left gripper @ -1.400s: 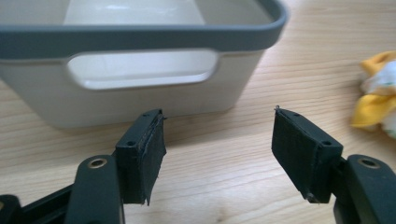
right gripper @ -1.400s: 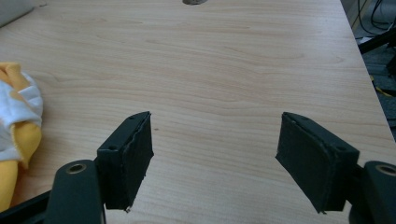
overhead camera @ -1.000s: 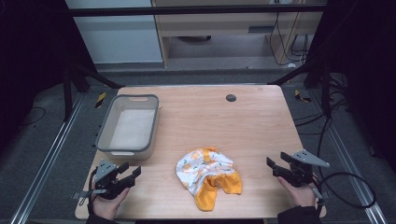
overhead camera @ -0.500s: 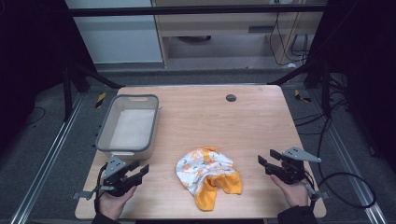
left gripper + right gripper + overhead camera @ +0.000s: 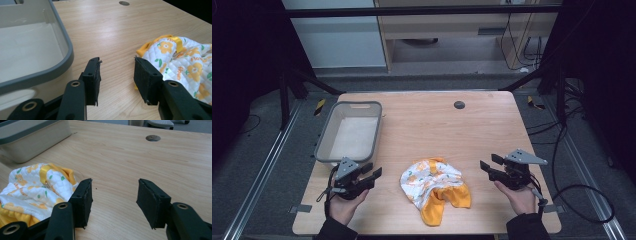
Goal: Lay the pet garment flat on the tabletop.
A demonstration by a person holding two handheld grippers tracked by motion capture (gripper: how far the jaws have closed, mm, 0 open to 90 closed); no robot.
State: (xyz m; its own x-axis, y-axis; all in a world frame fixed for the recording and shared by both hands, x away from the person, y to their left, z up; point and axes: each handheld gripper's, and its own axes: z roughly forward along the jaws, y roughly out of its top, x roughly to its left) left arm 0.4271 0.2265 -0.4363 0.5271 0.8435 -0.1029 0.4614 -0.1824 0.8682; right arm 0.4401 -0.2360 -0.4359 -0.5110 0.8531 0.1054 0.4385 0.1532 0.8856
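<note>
Garment: quilted flower-print cloth (image 5: 434, 187) with yellow lining lay crumpled at the table's (image 5: 482, 125) near middle.
Left gripper (image 5: 373, 175): jaws wide apart, empty.
Right gripper (image 5: 487, 163): likewise.
Bin (image 5: 323, 142): far left, empty.
Advice: pinch opposite edges, lift evenly.

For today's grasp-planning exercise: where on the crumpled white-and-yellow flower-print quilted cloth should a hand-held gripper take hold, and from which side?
Grip the raised yellow-trimmed fold at the far edge of the white-and-yellow flower-print quilted cloth. It stands up off the wooden table, so jaws can likely close across it. Come from the left, where the open left hand-held gripper already faces that edge.
</note>
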